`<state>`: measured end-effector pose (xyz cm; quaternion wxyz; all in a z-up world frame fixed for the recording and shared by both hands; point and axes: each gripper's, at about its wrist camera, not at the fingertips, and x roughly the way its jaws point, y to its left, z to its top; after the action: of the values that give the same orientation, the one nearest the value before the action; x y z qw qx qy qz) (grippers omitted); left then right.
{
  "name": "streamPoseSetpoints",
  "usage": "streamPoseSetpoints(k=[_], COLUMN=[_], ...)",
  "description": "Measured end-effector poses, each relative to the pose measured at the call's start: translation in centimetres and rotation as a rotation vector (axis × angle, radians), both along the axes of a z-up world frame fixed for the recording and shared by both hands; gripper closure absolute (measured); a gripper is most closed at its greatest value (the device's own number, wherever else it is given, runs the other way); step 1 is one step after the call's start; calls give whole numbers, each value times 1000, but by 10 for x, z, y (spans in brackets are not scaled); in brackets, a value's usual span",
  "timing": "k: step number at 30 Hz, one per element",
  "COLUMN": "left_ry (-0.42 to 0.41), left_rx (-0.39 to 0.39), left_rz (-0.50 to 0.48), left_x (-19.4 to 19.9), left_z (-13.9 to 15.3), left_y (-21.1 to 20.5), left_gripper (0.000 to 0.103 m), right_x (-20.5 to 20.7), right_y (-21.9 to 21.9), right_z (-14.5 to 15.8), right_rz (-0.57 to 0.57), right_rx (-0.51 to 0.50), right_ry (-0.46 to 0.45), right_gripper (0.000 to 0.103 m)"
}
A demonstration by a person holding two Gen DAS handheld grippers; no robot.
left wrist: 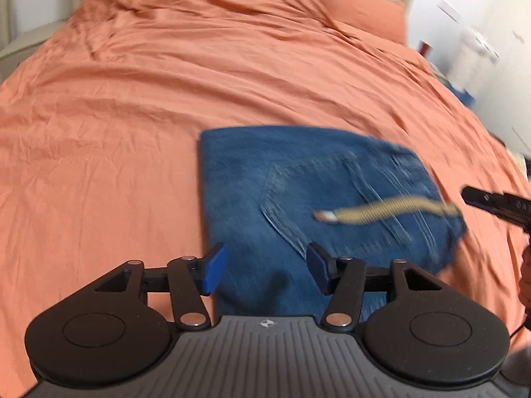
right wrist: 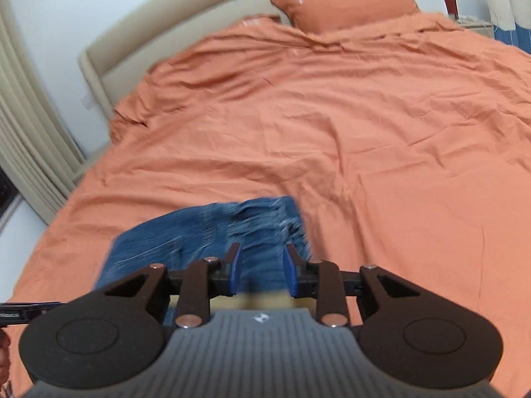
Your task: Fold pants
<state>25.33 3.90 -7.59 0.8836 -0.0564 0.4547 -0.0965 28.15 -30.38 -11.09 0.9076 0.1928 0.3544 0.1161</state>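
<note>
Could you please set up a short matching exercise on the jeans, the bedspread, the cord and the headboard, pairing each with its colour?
Things:
1. jeans
2. bedspread
3. cord lying across the jeans
4. headboard

Colours:
A. beige
B. blue
C. orange
D. pale yellow

Pairs: 1-B, 2-C, 3-D, 4-A
</note>
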Motion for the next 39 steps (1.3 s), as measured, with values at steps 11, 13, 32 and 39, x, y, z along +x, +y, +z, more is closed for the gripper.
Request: streamPoseSetpoints(k=[11, 13, 32, 39], left_ry=[74, 53, 126, 152], left_rx=[339, 415, 715, 559], left_rz=[-293, -269, -439, -339], left_x=[-55, -56, -65, -61], left_z=[-24, -34, -96, -62], left_y=[-45, -49, -76, -59], left_gripper=[34, 37, 97, 81], right_x=[-19, -19, -13, -21], right_y=[7, 3, 19, 13], right_z=[-48, -50, -71, -62], right_rz=[23, 16, 71, 57], right_rx=[-32, 1, -127, -110], right_ry=[43, 43, 106, 98], right_gripper=[81, 81, 82, 80])
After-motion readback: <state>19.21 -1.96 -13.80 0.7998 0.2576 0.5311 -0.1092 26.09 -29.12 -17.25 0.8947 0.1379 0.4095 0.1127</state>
